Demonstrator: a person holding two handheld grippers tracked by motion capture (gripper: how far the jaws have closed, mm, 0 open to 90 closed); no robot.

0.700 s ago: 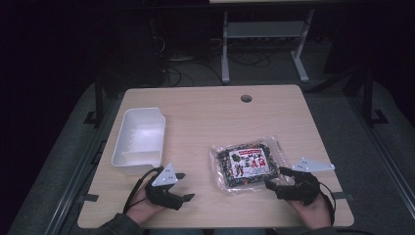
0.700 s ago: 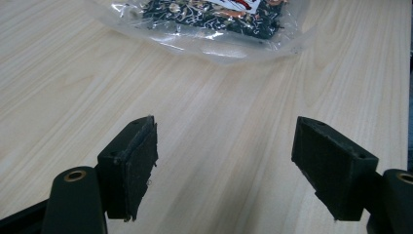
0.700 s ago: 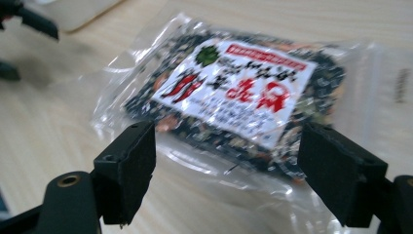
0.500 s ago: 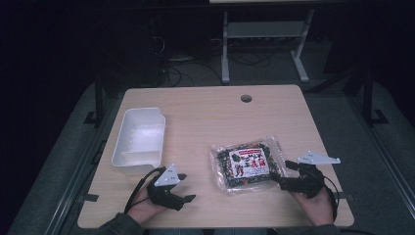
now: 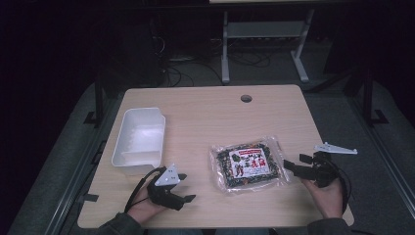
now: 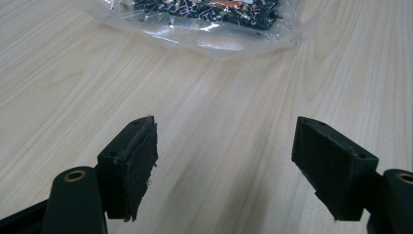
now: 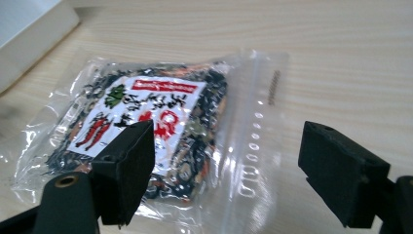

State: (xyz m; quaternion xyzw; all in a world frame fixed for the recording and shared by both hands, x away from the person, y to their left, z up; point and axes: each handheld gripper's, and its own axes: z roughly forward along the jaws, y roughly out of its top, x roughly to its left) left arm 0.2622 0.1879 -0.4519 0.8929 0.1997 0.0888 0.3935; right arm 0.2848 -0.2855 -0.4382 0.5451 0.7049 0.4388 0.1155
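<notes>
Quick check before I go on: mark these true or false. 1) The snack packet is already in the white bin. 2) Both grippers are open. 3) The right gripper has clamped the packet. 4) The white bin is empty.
1) False. The snack packet lies flat on the table, to the right of the white bin.
2) True. The left gripper and the right gripper both have their jaws spread wide.
3) False. It is open at the packet's edge, gripping nothing.
4) True. Its inside shows bare white.
</notes>
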